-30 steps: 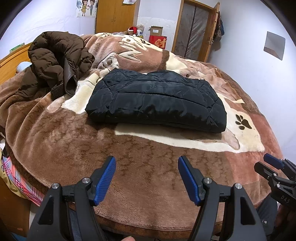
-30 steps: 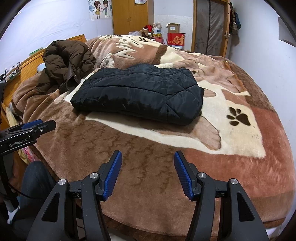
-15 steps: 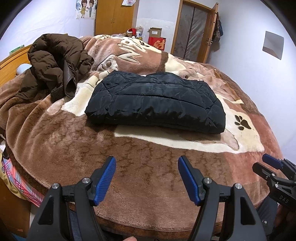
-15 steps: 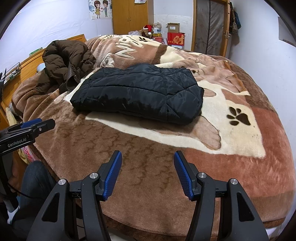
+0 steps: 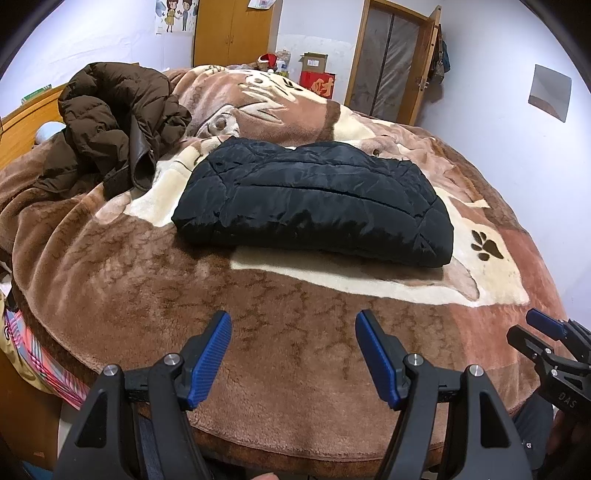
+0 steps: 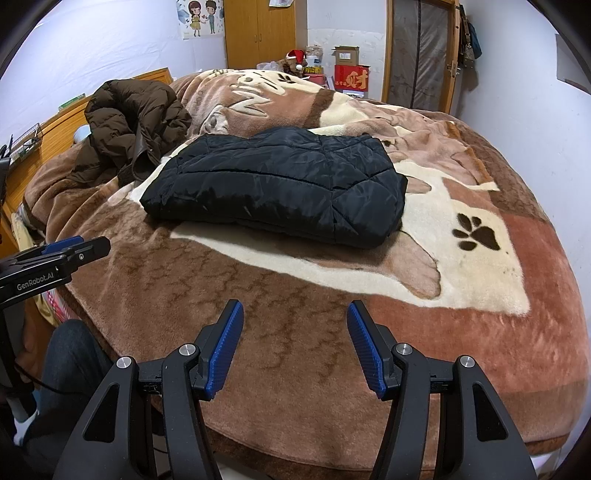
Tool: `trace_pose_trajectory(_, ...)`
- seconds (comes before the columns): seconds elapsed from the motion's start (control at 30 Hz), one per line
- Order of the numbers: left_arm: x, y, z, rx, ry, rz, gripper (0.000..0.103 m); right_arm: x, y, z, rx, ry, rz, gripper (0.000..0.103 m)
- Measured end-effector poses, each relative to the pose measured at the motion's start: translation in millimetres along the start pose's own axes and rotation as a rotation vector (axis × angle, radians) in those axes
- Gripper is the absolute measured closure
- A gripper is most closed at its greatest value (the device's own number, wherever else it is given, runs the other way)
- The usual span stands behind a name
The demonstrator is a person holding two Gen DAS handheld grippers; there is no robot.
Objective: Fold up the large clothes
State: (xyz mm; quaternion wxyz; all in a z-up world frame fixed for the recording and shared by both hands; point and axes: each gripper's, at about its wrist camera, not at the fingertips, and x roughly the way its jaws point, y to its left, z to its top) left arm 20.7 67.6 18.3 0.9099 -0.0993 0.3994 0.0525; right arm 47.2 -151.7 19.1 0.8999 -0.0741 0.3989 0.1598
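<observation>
A black quilted jacket lies folded into a flat rectangle in the middle of the bed. A brown puffer jacket sits crumpled in a heap to its left, near the headboard side. My left gripper hangs open over the blanket's near edge, well short of the black jacket, nothing between its blue pads. My right gripper is open too, over the near edge, empty. Each gripper shows at the side of the other's view: the right one, the left one.
A brown and cream plush blanket with paw prints covers the bed. A wooden headboard runs along the left. Boxes, a wardrobe and a door stand beyond the far end. A person's leg is at lower left.
</observation>
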Motion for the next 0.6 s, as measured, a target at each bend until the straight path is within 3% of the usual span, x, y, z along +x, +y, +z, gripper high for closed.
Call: trace_pose_trajectory(0.6,5.0,-2.4,-3.6,-0.007,0.000,0.026,0.031,4.2,-5.3,-9.4,0.020,0.013,0.000,0.044)
